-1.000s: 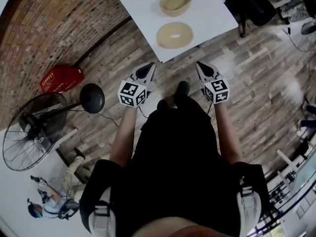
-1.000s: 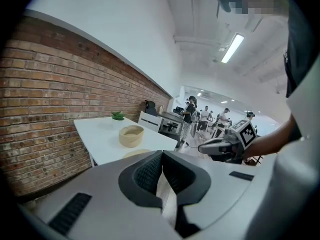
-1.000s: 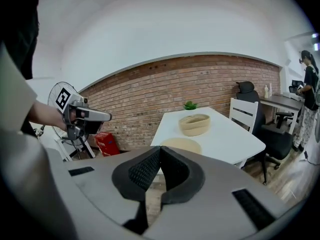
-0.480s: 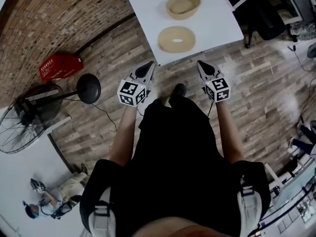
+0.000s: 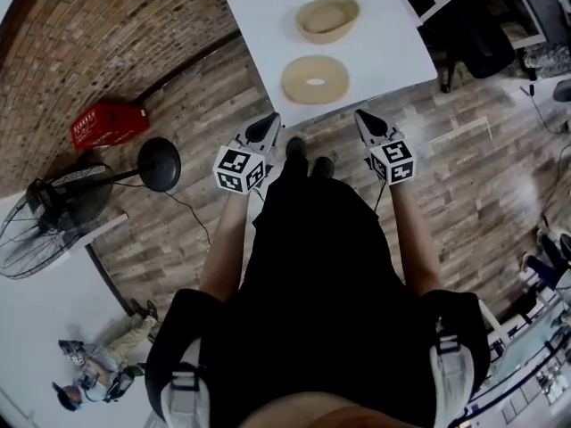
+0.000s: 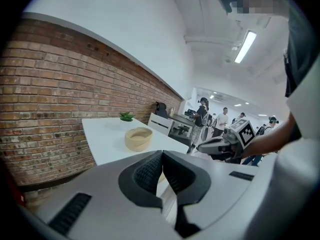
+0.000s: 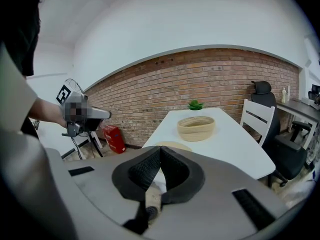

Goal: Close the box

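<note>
On the white table [image 5: 259, 25] stands a round tan box [image 5: 327, 18], open at the top. Its flat round lid [image 5: 315, 79] lies apart from it, nearer the table's front edge. Both grippers are held in front of the person's body over the wooden floor, short of the table. My left gripper [image 5: 271, 119] is shut on nothing; my right gripper [image 5: 361, 116] is shut on nothing too. Past the closed jaws, the left gripper view shows the box [image 6: 138, 138]. The right gripper view has the box [image 7: 196, 127] and the lid [image 7: 172, 145].
A red case [image 5: 110, 125] and a standing fan [image 5: 53, 221] with a round black base [image 5: 159, 163] are on the floor at the left. A white chair [image 7: 257, 119] stands at the table's right side, a small plant [image 7: 195, 105] at its far end. Several people stand in the background.
The person has stepped a little towards the table, so the lid and box sit slightly nearer in the head view. Both grippers stay shut and keep their places before the body.
</note>
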Demonstrator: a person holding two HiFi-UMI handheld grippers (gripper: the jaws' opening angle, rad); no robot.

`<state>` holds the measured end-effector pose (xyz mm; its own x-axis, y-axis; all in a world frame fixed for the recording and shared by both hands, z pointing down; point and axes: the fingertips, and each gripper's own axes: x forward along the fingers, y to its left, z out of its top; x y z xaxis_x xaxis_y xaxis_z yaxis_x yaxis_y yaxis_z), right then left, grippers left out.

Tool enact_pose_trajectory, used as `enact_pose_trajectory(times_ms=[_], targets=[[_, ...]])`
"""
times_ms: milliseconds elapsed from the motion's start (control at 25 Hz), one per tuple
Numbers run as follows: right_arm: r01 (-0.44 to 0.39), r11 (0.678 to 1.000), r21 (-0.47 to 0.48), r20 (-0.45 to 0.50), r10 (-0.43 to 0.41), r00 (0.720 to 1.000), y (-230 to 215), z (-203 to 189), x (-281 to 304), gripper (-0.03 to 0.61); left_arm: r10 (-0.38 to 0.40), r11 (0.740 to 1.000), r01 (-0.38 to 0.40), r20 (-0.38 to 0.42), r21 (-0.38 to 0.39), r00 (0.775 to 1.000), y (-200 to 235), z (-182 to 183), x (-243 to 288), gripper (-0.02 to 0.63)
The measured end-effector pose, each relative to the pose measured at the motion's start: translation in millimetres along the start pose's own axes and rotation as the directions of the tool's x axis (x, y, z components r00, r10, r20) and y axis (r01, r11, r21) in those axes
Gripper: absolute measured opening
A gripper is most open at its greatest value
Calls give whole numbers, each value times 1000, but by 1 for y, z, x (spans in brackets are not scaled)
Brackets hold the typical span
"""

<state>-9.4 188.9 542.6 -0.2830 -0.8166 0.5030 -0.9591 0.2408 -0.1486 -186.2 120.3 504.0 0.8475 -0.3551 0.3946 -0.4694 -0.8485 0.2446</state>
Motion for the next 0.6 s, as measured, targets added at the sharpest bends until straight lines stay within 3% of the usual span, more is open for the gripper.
enact_pose_trajectory(times_ms=[600], targets=[[71, 997, 43, -4, -70, 998, -28, 22, 28, -3, -48, 999, 48, -19, 5, 999, 42, 22, 37, 20]])
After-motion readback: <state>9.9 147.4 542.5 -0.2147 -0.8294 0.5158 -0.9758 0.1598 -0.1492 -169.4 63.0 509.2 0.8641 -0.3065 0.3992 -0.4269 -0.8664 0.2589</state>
